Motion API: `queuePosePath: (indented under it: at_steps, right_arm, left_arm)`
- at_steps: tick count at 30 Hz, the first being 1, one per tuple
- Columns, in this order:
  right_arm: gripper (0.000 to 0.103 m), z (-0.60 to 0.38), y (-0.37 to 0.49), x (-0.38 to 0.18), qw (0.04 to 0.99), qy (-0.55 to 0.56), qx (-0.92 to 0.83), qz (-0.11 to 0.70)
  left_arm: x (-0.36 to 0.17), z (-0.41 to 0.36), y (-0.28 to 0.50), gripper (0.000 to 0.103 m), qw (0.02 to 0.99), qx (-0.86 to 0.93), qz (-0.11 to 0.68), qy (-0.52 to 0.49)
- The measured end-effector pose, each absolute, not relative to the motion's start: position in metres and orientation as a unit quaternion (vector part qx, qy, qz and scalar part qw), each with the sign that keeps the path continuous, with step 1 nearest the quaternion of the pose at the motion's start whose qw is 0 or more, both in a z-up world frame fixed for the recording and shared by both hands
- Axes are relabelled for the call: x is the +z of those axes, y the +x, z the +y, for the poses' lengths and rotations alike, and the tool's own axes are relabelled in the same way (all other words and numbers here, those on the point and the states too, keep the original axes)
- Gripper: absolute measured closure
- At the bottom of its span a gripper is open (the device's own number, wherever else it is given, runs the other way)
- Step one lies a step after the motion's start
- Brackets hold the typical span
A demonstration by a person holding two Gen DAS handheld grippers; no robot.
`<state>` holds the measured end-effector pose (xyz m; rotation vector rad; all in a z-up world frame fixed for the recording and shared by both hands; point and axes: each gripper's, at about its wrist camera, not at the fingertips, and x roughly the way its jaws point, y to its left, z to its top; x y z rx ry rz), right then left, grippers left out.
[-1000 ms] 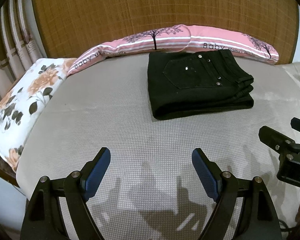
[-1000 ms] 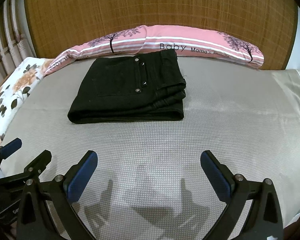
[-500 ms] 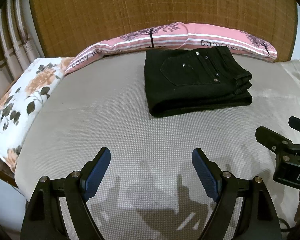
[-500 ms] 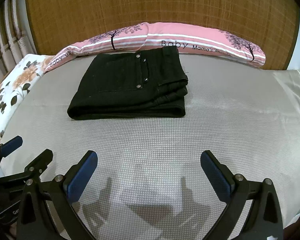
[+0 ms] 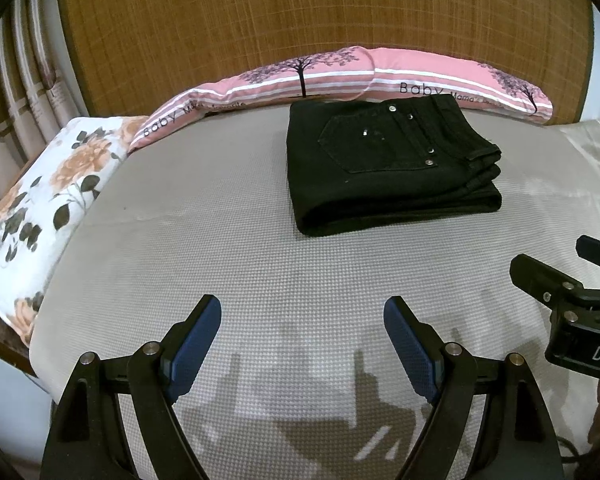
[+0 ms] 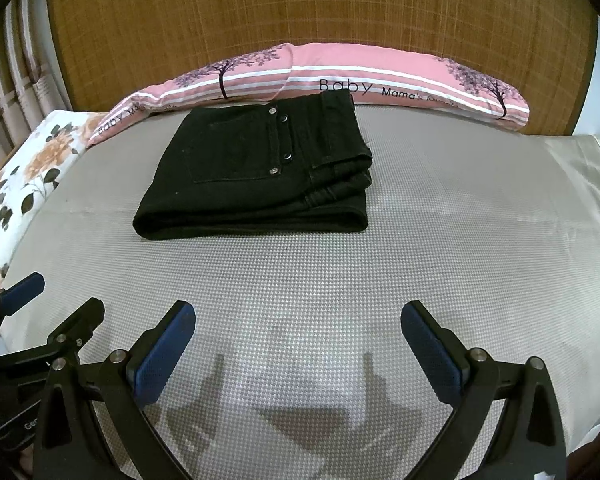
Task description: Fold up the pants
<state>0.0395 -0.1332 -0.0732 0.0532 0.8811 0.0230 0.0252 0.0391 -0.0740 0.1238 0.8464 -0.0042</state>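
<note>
Black pants lie folded in a neat rectangular stack on the grey mattress, back pocket up, near the far side; they also show in the right wrist view. My left gripper is open and empty, well short of the pants over bare mattress. My right gripper is open and empty, also short of the pants. Each gripper shows at the edge of the other's view: the right one and the left one.
A long pink pillow printed with trees lies along the woven headboard just behind the pants. A floral pillow lies at the left edge of the bed. Curtains hang at far left.
Both grippers have drawn back slightly from the pants and stay open. The folded pants have not moved on the mattress.
</note>
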Motion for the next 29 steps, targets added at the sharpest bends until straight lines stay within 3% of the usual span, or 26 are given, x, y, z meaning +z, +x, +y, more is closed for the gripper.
queuePosePath:
  at_steps: [29]
  right_arm:
    - [0.001, -0.1342, 0.0344, -0.0772, 0.903, 0.028, 0.015, 0.428]
  left_arm:
    - [-0.0719, 0.0368, 0.0228, 0.019, 0.909, -0.009, 0.412, 0.063]
